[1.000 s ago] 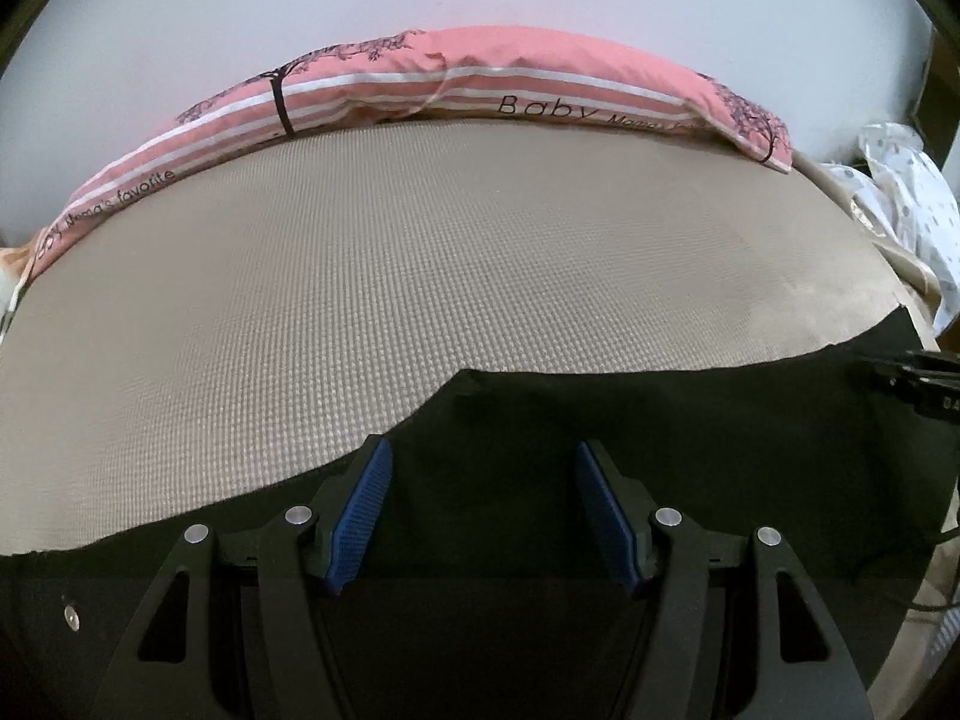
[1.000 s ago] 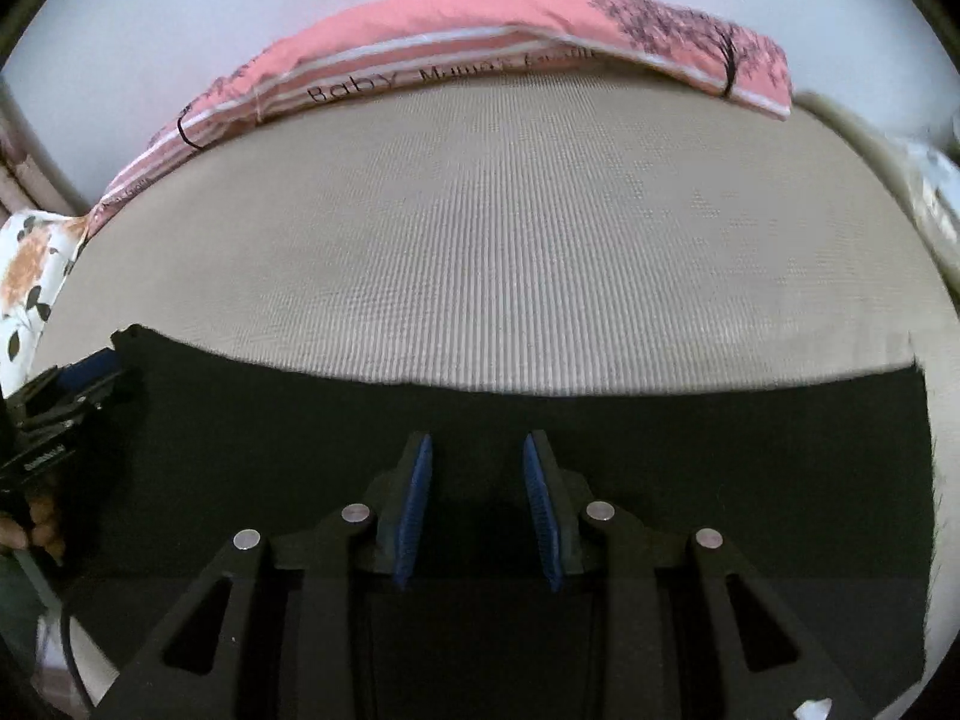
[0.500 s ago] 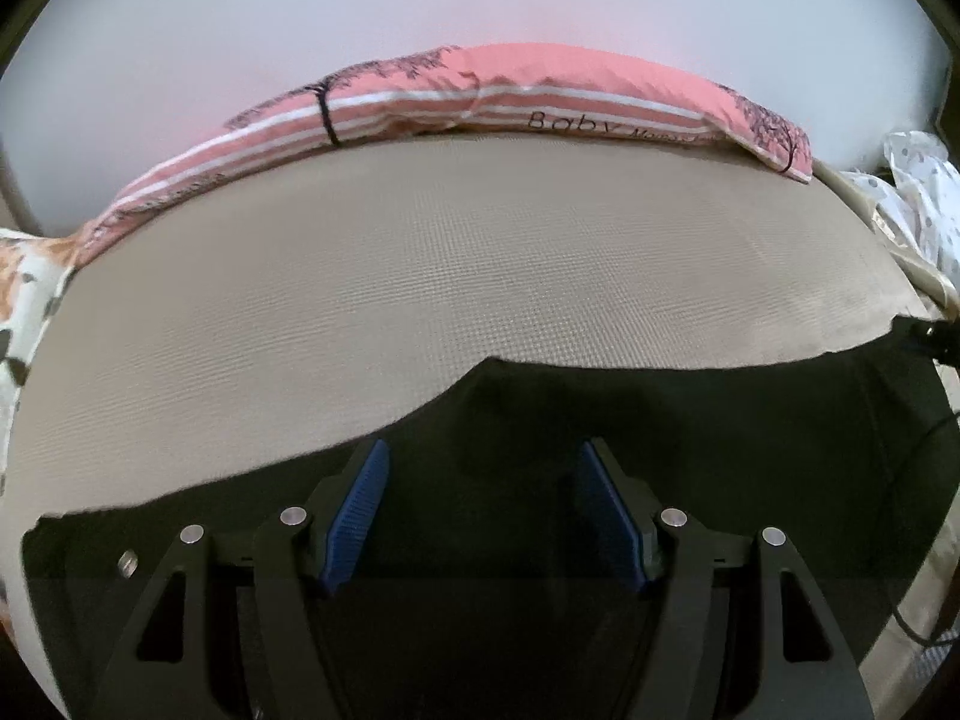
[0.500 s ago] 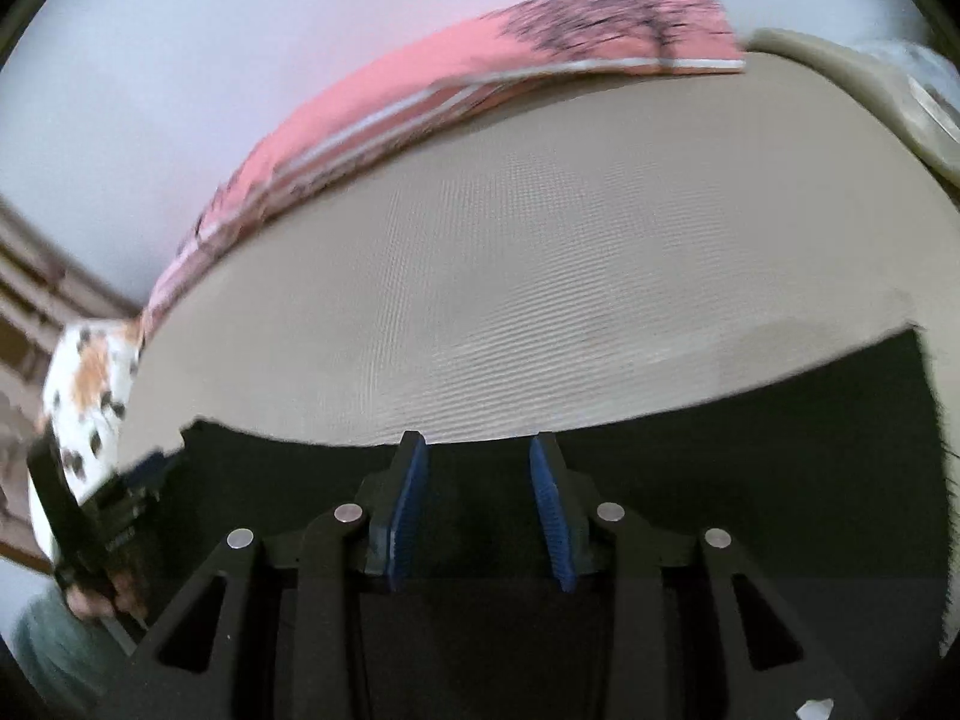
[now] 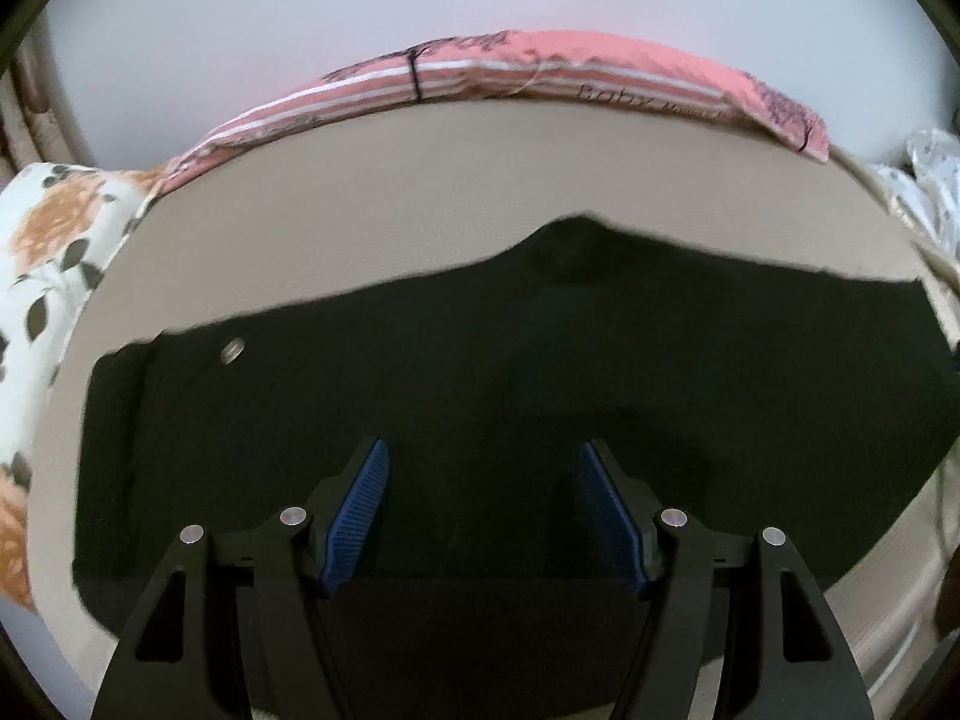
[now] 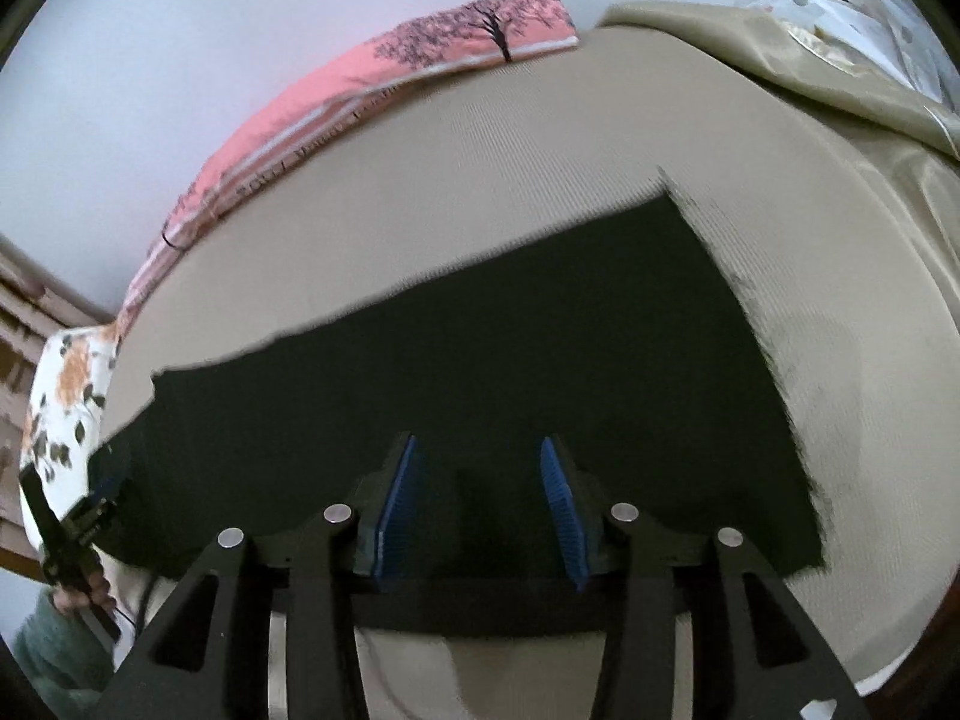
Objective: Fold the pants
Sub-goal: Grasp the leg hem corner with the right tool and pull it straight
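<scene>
Since a second ago both views have swung sideways, so the black fabric pants (image 5: 480,372) now show their waist button and frayed hem, lying flat on the beige woven bed mat (image 5: 420,180). The left claw (image 5: 483,510) hangs spread and empty above them. The right claw (image 6: 480,504) is opening, pinching nothing.

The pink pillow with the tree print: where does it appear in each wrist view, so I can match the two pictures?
Left wrist view: the pink pillow arcs across the top centre, along the far edge of the beige mat.
Right wrist view: the pink pillow runs diagonally through the upper left, its tree print at its upper right end.
Shared landmark: the black pants lying on the mat.
</scene>
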Available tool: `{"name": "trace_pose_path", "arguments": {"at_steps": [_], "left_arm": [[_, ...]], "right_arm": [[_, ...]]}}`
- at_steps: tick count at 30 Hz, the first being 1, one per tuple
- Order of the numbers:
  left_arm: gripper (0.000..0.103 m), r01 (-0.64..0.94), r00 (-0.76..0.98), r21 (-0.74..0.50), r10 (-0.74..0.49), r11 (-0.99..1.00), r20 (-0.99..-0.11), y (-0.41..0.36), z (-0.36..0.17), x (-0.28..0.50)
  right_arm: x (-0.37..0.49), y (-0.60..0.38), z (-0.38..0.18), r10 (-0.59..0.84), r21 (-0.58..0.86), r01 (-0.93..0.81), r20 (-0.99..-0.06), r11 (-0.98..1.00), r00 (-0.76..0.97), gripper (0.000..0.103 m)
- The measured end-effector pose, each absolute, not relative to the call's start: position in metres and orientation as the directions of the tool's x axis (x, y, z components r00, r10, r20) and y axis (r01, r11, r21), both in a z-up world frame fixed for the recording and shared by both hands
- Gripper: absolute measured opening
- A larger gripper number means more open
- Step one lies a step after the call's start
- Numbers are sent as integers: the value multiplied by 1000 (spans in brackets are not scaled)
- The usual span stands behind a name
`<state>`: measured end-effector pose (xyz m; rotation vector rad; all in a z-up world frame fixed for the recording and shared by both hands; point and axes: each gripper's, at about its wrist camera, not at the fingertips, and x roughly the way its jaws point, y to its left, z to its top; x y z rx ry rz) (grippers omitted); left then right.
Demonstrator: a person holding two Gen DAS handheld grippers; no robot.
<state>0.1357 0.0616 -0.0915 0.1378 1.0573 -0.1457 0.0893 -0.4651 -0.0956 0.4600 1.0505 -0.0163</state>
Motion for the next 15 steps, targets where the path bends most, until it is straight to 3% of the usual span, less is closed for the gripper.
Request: {"name": "trace_pose_path", "arguments": {"at_steps": [6, 10, 15], "left_arm": [[67, 158, 472, 58, -24, 986, -881, 87, -106, 118], [67, 137, 472, 60, -12, 989, -882, 86, -102, 115], [67, 153, 480, 17, -60, 988, -875, 69, -87, 115]], "right_arm": [[60, -505, -111, 104, 262, 362, -910, 895, 401, 39], [48, -531, -103, 105, 289, 396, -899, 872, 426, 41], [46, -563, -104, 294, 475, 355, -840, 805, 456, 42]]}}
